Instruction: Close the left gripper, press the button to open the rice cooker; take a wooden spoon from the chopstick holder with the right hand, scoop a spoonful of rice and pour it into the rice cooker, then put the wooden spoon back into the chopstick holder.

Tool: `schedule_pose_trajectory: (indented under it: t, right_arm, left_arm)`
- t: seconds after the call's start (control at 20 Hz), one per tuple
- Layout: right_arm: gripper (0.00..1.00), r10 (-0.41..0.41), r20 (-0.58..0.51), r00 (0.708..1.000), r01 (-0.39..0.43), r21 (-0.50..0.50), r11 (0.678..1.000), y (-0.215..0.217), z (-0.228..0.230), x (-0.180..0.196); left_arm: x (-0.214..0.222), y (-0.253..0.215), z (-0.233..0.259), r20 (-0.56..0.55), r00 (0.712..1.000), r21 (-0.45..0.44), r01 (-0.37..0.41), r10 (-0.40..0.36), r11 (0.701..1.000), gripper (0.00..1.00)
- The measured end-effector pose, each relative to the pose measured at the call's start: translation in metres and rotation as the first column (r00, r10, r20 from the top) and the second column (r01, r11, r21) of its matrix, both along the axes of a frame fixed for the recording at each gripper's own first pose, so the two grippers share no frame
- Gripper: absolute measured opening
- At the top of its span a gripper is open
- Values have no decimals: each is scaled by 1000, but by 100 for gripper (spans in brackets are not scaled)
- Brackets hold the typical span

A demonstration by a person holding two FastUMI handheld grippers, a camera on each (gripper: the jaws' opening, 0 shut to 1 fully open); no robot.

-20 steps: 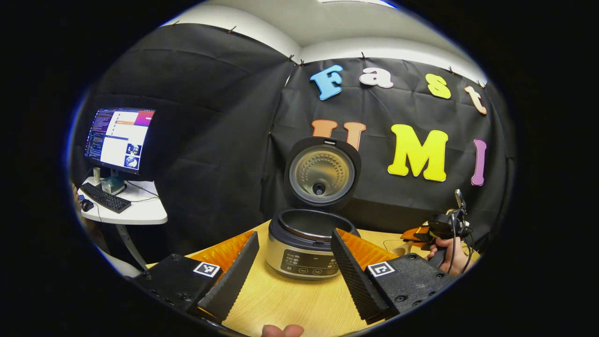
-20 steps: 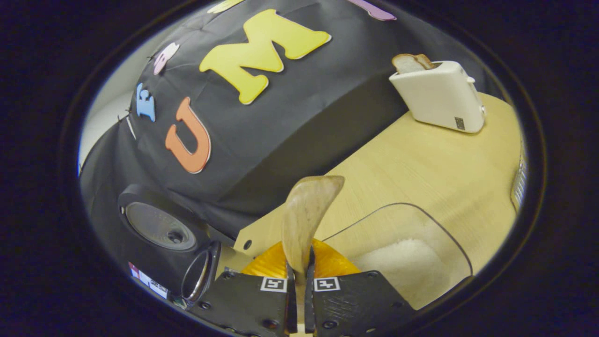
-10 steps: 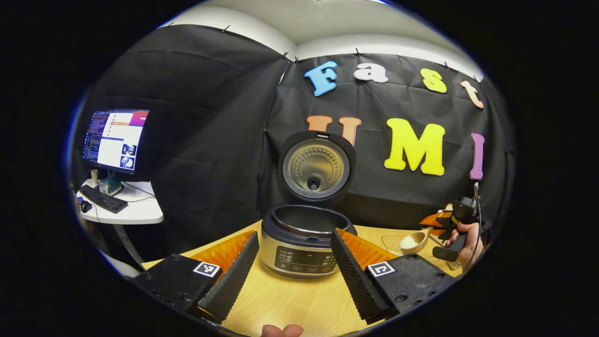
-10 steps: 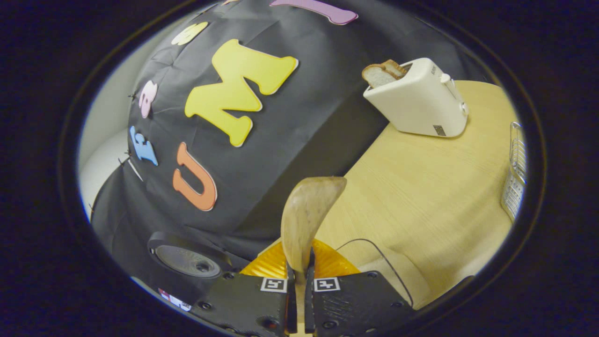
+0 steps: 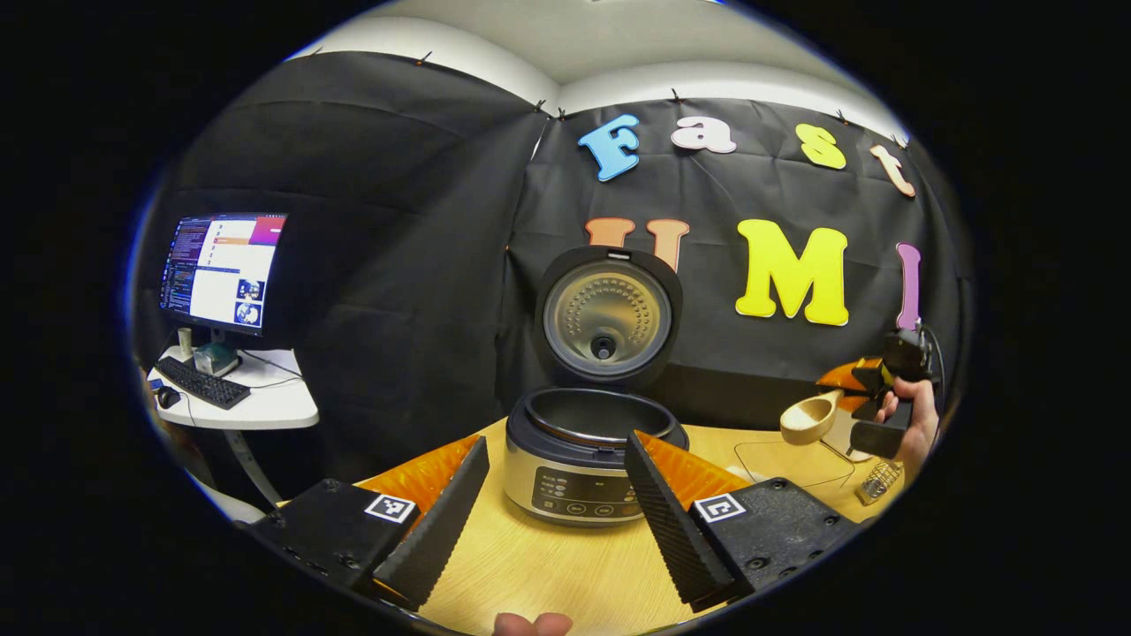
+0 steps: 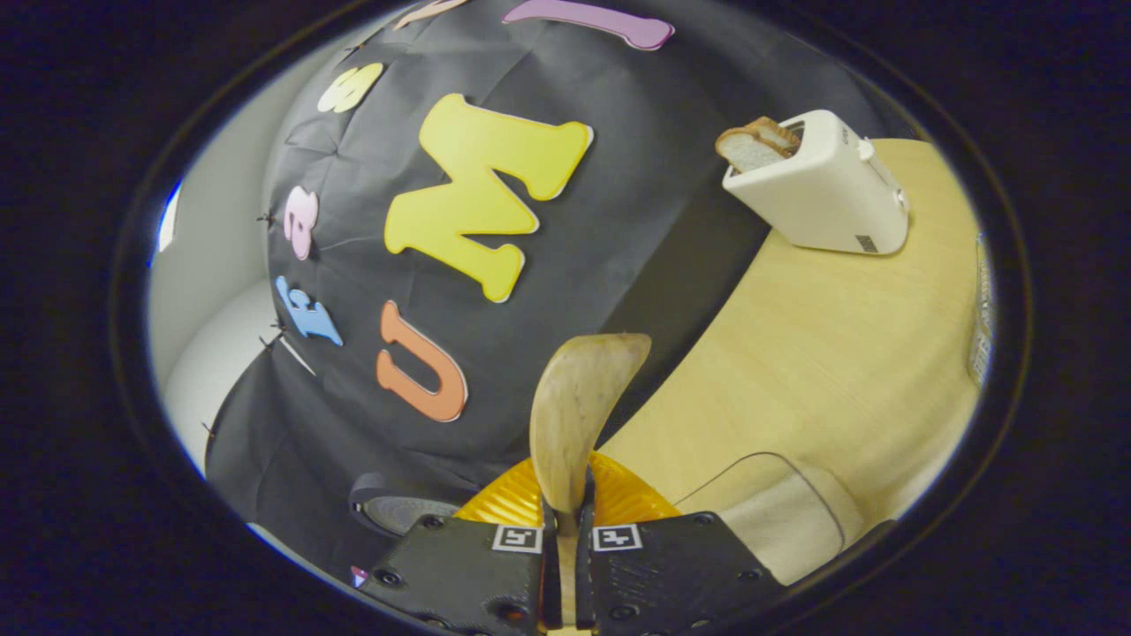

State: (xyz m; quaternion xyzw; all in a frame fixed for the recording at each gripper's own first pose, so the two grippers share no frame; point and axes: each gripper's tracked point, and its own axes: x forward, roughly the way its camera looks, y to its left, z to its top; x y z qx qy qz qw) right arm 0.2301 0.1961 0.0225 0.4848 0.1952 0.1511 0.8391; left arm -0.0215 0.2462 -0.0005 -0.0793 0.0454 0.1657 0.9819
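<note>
Wooden and pale, the spoon [image 6: 579, 415] stood clamped by its handle between the jaws of the right gripper [image 6: 566, 565], its bowl turned edge-on and raised above the bench [image 6: 831, 336]. In the left gripper view the same spoon [image 5: 808, 420] hung in the air off to the right, well apart from the rice cooker [image 5: 588, 455], with a hand [image 5: 914, 420] gripping the tool behind it; whether rice lay in the bowl could not be told. The rice cooker sat on the bench with its lid [image 5: 608, 316] swung upright and the dark inner pot [image 5: 594, 415] open to view. The left gripper [image 5: 555, 521] hovered low in front of the cooker, jaws wide apart and holding nothing. Just beside the right gripper lay a clear container [image 6: 778, 512] of white rice. Farther back on the bench stood a white toaster [image 6: 826, 190] with a slice of bread [image 6: 751, 146] sticking out of it.
</note>
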Motion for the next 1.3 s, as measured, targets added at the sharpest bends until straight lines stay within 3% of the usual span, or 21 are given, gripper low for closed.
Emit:
schedule_pose_trajectory:
  t: [0.35, 0.55, 0.7, 0.95, 1.3]
  right_arm:
    - [6, 98, 83, 992, -92, -67, 993, 110, 52, 8]
    - [6, 182, 122, 976, -162, -162, 973, 182, 65, 3]
    - [6, 215, 164, 963, -168, -261, 951, 219, 70, 4]
    - [6, 238, 243, 940, -111, -441, 891, 253, 66, 11]
    - [7, 278, 250, 927, -102, -545, 832, 276, 51, 14]
  left_arm:
    - [-4, 9, 2, 0, 1000, 6, 6, -6, 1000, 98]
    - [-5, 15, 5, 0, 1000, 72, 24, -24, 997, 99]
    - [-7, 21, 0, -18, 999, 92, 32, -30, 995, 98]
    - [-8, 27, -1, -10, 1000, 46, 29, -29, 998, 98]
    - [-14, 38, 3, 1, 1000, 49, 7, -7, 999, 98]
